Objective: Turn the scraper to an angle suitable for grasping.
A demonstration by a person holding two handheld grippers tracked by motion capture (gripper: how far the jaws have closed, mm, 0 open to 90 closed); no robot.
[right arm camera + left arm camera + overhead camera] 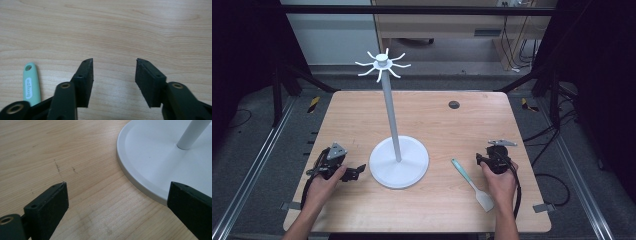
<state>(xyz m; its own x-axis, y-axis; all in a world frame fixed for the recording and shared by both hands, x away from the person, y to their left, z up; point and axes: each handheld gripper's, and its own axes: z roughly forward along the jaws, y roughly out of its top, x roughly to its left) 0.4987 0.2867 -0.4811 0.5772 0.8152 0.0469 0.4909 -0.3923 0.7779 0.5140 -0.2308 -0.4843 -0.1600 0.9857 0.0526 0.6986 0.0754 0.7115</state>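
Pale wood grain runs across the table (362, 107), which stands inside a dark metal frame with cables trailing over the grey floor on both sides and a cabinet at the far wall.

At near left, the person's left hand (323, 184) rests the left gripper (357, 172) on the wood, aimed at the stand. In the left gripper view its jaws stand wide apart with only bare table between them, the right-hand jaw lying over the rim of the white base (140, 182).

Centre frame, the white hook stand (390, 107) rises upright from that round base to a crown of curled hooks (382, 64) at the far end of its pole. Every hook looks bare.

Right of the base lies the spatula (471, 182), mint-green handle pointing far and left, pale blade toward the near edge, flat on the table and touched by nothing. Its hanging hole (28, 67) shows in the right gripper view.

At near right, the right hand (501, 182) holds the right gripper (484, 159) just beside the handle end. Its jaws are parted about halfway and hold nothing; the spatula sits off to their left, outside the gap.

Judging from this layout, the job ahead is hanging the spatula on a hook. The handle is thin and lies flush, so a grip that comes in off-line could skid it away or pinch only an edge. Higher up, the hanging hole is small and the pole tall: a nudge at the crown could rock the stand unless the left gripper steadies the base.
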